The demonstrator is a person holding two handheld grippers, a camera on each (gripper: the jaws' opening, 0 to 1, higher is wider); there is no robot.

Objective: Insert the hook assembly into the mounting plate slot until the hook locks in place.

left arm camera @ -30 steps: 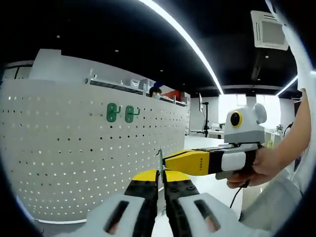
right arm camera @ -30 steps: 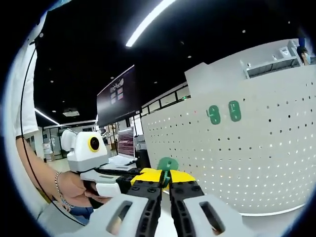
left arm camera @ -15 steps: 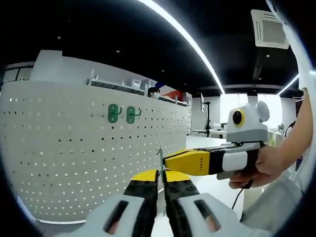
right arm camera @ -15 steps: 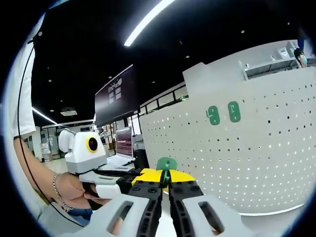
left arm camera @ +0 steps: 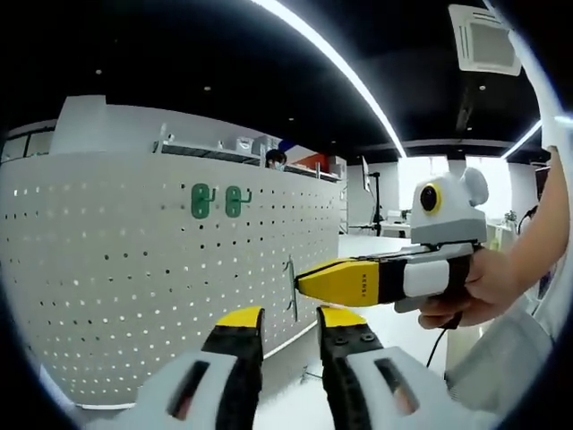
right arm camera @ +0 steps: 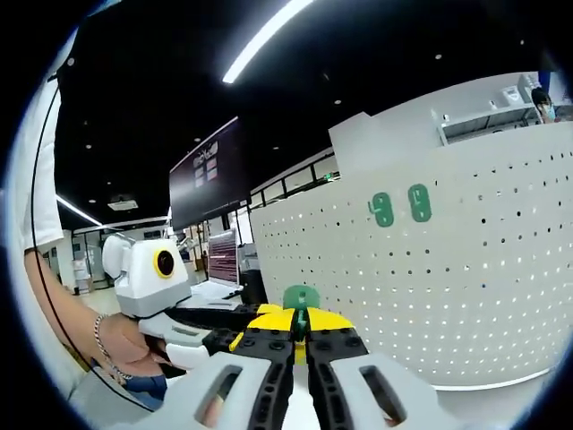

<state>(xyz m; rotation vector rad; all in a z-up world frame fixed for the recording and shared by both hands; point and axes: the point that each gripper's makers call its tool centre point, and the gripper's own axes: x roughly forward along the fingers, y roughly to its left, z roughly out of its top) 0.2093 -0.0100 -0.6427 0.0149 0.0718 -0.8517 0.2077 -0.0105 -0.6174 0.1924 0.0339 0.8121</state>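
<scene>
White perforated pegboard mounting plate [left arm camera: 134, 269] stands at left with two green plastic hooks [left arm camera: 215, 201] already hung on it. Left gripper [left arm camera: 285, 333] has its jaws apart, holding nothing. Right gripper [right arm camera: 300, 336] is clamped on a green hook assembly [right arm camera: 301, 300], off the board. Risk: hook twists in the pinch and misses a hole. Left gripper view shows its thin metal edge [left arm camera: 291, 288]; right gripper view shows the green face.
</scene>
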